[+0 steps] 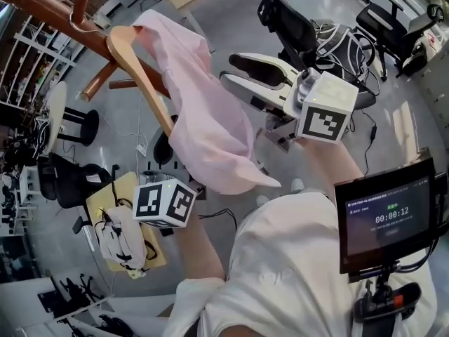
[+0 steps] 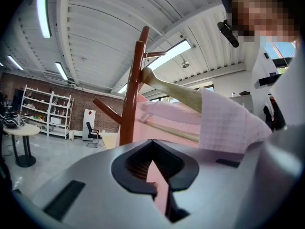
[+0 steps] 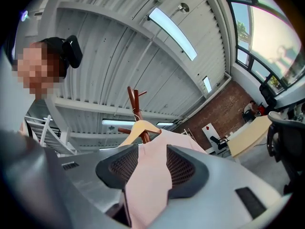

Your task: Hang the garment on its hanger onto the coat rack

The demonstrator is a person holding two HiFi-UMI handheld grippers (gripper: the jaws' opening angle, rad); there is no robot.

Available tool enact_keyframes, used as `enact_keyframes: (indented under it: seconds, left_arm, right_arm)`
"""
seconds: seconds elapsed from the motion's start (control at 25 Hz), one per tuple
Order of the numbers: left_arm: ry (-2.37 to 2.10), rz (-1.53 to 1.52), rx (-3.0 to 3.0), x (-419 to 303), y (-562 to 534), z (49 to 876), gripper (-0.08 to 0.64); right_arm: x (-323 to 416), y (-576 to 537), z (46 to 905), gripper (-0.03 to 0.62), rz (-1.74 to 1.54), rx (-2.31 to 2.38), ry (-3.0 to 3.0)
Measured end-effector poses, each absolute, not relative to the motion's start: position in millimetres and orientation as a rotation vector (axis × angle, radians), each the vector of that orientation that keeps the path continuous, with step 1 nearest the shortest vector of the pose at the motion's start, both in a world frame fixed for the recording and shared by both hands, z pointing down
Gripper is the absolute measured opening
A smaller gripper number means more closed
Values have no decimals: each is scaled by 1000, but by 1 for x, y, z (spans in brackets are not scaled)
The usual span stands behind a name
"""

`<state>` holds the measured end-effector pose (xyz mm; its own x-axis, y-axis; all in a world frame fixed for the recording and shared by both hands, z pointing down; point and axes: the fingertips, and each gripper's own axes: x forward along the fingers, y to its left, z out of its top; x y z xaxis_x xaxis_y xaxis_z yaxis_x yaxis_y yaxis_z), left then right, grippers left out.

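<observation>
The coat rack (image 1: 49,12) is crossing the upper left of the head view as a brown wooden pole with angled pegs; its top and foot are being cut off by the frame edge. The pink garment (image 1: 210,132) is hanging below it at frame centre, draped over a pale wooden hanger (image 1: 139,76). Only one arm of the hanger is showing, the rest lying under the cloth. The hanger's thin wire hook is lying against the rack's pole, but whether it is sitting on a peg is hard to tell.

The right gripper (image 3: 147,173) is pinching a broad fold of the garment, its jaws closed on the cloth. The left gripper (image 2: 155,180) is clamping a narrow strip of the same cloth, its jaws nearly together. In the head view the garment is hiding the left gripper's jaws, leaving only its marker cube showing at lower left.

A dark screen (image 1: 389,216) at lower right is reading 00:00:12; the smaller line above it is too small to read.
</observation>
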<state>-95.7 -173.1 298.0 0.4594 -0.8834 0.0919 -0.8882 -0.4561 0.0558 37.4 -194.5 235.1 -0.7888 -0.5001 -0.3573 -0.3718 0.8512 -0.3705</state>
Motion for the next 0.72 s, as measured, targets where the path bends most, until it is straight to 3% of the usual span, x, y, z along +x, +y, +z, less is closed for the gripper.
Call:
enact_keyframes:
  seconds: [0.72]
  left_arm:
    - [-1573,75,2597,-94,-182,304,6]
  right_arm:
    - [61,-198,252,184,-383,-750,2581]
